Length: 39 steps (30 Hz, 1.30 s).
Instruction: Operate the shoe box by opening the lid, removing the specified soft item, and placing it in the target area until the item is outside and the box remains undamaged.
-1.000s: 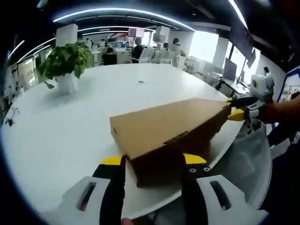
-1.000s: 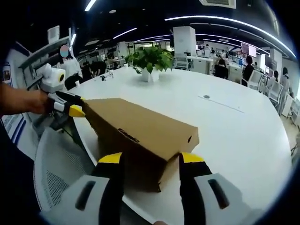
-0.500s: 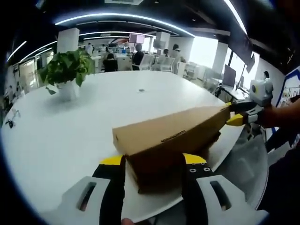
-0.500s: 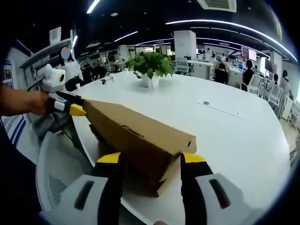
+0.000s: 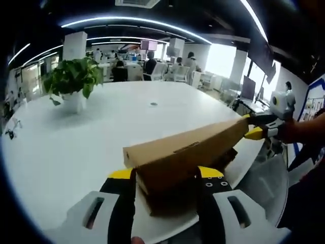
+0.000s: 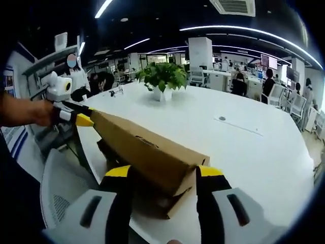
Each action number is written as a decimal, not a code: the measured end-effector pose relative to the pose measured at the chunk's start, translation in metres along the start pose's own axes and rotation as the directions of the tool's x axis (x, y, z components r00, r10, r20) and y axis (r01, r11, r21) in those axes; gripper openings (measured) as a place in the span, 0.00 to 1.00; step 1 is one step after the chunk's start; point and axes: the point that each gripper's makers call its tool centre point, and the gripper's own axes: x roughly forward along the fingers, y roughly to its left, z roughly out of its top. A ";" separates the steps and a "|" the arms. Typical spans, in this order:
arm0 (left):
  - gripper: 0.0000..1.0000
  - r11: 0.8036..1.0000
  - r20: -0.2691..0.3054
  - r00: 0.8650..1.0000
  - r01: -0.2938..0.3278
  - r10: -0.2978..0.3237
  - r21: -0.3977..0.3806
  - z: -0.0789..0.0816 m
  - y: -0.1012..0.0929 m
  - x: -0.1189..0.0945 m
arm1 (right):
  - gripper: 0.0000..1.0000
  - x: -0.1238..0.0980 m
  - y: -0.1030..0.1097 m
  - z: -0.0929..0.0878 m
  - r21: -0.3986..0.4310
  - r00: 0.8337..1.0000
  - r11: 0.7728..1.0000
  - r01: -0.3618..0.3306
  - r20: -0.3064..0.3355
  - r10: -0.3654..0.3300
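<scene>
A brown cardboard shoe box lies at the near edge of the white table (image 5: 71,147). Its lid (image 5: 188,148) is raised and tilted above the darker base (image 5: 170,198). My left gripper (image 5: 166,175) is shut on one short end of the lid, yellow-tipped jaws on either side. At the far end, by the person's hand, the right gripper (image 5: 250,127) pinches the other short end. In the right gripper view the lid (image 6: 147,150) runs from my right gripper (image 6: 164,173) to the left gripper (image 6: 80,117), over the base (image 6: 152,201). The box's inside is hidden.
A potted green plant (image 5: 72,79) (image 6: 162,76) stands further out on the table (image 6: 249,152). A small round fitting (image 5: 153,104) (image 6: 222,119) is set in the tabletop. A grey mesh chair (image 5: 266,175) (image 6: 63,188) sits just off the table's edge beside the box. Seated people and desks fill the background.
The lid has tipped up from flat on the box to a steeper tilt, and a dark gap has opened between it and the base. Both grippers kept their hold on its ends.
</scene>
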 end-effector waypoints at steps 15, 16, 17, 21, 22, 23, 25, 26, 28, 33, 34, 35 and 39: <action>0.49 0.999 0.074 0.997 0.013 -0.009 -0.051 0.031 0.006 0.003 | 0.34 0.006 -0.023 0.021 -0.076 0.996 0.993 0.085 0.041 -0.082; 0.49 0.999 0.079 0.997 0.012 -0.008 -0.050 0.034 0.006 0.004 | 0.33 0.006 -0.025 0.022 -0.077 0.995 0.993 0.091 0.046 -0.088; 0.49 0.999 0.083 0.997 0.013 -0.009 -0.050 0.036 0.007 0.004 | 0.32 0.007 -0.027 0.023 -0.083 0.994 0.991 0.102 0.049 -0.098; 0.49 0.997 0.101 0.995 0.018 -0.010 -0.072 0.044 0.009 0.006 | 0.26 0.011 -0.035 0.029 -0.122 0.988 0.981 0.149 0.060 -0.142; 0.49 0.998 0.103 0.995 0.018 -0.010 -0.068 0.045 0.009 0.007 | 0.25 0.011 -0.038 0.031 -0.113 0.986 0.981 0.159 0.068 -0.152; 0.49 0.998 0.110 0.994 0.017 -0.010 -0.068 0.048 0.010 0.007 | 0.24 0.011 -0.040 0.032 -0.115 0.984 0.979 0.169 0.072 -0.161; 0.49 0.997 0.116 0.993 0.018 -0.009 -0.077 0.052 0.011 0.008 | 0.21 0.012 -0.044 0.034 -0.122 0.980 0.974 0.191 0.080 -0.182; 0.49 0.997 0.120 0.993 0.018 -0.009 -0.078 0.053 0.012 0.009 | 0.19 0.013 -0.047 0.035 -0.126 0.977 0.970 0.206 0.085 -0.196; 0.49 0.997 0.126 0.992 0.019 -0.008 -0.081 0.056 0.013 0.010 | 0.15 0.013 -0.051 0.036 -0.158 0.972 0.960 0.230 0.084 -0.219; 0.49 0.995 0.143 0.990 0.027 -0.013 -0.094 0.062 0.016 0.012 | 0.06 0.016 -0.061 0.040 -0.174 0.959 0.943 0.282 0.086 -0.271; 0.50 0.996 0.145 0.989 0.027 -0.014 -0.086 0.063 0.015 0.013 | 0.06 0.017 -0.063 0.041 -0.179 0.957 0.940 0.290 0.084 -0.279; 0.50 0.996 0.150 0.989 0.028 -0.015 -0.087 0.064 0.016 0.013 | 0.06 0.017 -0.064 0.043 -0.182 0.954 0.937 0.299 0.085 -0.288; 0.50 0.995 0.158 0.987 0.034 -0.018 -0.094 0.068 0.017 0.015 | 0.04 0.018 -0.068 0.046 -0.186 0.947 0.928 0.322 0.083 -0.311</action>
